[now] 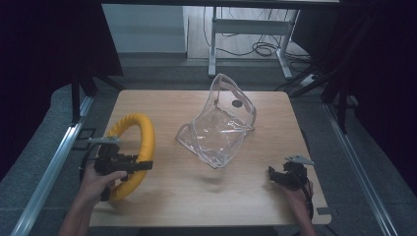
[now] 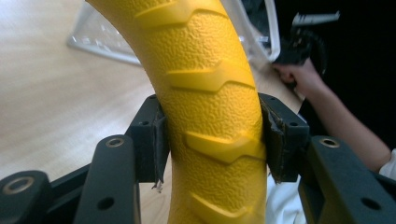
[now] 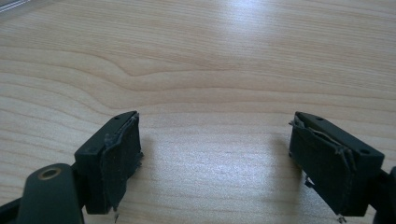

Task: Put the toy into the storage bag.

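L tool (image 2: 212,135) grips yellow ring (image 2: 205,93), no text

A yellow ring (image 1: 133,147) with a pebbled skin and raised chevron ribs sits at the table's left side. It is tilted, its near arc clamped between two black jaws.

You are working in what looks like a lab or recording room, not a home. Your small wooden table (image 1: 196,196) stands inside a frame of metal rails (image 1: 54,162) with dark curtains (image 1: 44,44) hung at both sides. Beyond it, on a grey carpeted floor (image 1: 162,73), stands a desk with white metal legs (image 1: 212,44) and loose cables (image 1: 263,48) under it.
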A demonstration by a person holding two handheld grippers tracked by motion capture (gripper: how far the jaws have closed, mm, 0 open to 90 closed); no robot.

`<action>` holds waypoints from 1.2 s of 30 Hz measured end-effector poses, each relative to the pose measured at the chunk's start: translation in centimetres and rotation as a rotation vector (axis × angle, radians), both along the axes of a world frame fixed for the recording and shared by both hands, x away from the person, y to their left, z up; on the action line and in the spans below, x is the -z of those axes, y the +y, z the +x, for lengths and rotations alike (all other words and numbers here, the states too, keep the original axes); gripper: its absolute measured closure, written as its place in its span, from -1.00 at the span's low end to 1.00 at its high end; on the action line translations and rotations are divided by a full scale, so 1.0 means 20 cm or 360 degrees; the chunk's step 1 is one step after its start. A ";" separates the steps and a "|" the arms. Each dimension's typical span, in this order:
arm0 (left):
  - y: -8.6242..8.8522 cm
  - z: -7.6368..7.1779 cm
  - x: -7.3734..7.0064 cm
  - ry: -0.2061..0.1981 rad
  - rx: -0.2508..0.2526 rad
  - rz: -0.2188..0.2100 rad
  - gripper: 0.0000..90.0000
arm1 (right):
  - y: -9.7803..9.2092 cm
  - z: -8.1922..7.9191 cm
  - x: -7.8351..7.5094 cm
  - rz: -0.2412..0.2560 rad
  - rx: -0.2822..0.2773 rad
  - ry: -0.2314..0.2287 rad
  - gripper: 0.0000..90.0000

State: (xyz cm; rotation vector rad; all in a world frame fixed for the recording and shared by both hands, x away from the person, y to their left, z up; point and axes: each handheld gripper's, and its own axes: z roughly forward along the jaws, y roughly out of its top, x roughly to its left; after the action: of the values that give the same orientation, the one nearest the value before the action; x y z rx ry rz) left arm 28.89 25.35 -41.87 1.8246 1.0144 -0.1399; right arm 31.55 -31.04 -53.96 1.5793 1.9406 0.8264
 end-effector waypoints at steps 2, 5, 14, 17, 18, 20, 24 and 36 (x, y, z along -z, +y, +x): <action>0.02 0.00 -0.02 -0.0034 -0.0019 -0.0010 0.07 | 0.00 0.00 0.00 0.0001 0.0000 0.0000 -0.63; 0.02 0.00 -0.04 -0.0062 -0.0028 -0.0018 0.08 | 0.00 0.00 0.00 -0.0002 -0.0002 0.0001 -0.63; 0.04 0.00 -0.10 -0.0198 -0.0100 -0.0075 0.08 | 0.00 0.00 0.00 0.0001 -0.0001 0.0002 -0.63; 0.05 0.01 -0.12 -0.0239 -0.0109 -0.0096 0.08 | 0.00 0.00 0.00 0.0002 -0.0001 0.0001 -0.63; 0.05 0.01 -0.13 -0.0262 -0.0104 -0.0125 0.08 | 0.00 0.00 0.00 0.0001 -0.0004 -0.0001 -0.63; 0.05 0.02 -0.14 -0.0278 -0.0105 -0.0162 0.08 | 0.00 0.00 0.00 -0.0001 -0.0004 -0.0001 -0.63; 0.04 0.02 -0.15 -0.0306 -0.0110 -0.0198 0.09 | 0.00 0.00 0.00 0.0002 -0.0003 0.0001 -0.63; 0.00 0.02 -0.22 -0.0427 -0.0195 -0.0242 0.08 | 0.00 0.00 0.00 -0.0004 -0.0011 -0.0006 -0.63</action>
State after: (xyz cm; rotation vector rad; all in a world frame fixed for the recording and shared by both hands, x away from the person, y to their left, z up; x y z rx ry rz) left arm 29.22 25.35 -37.53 1.5891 0.8971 0.0982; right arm 31.56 -31.12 -54.00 1.5695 1.9448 0.8289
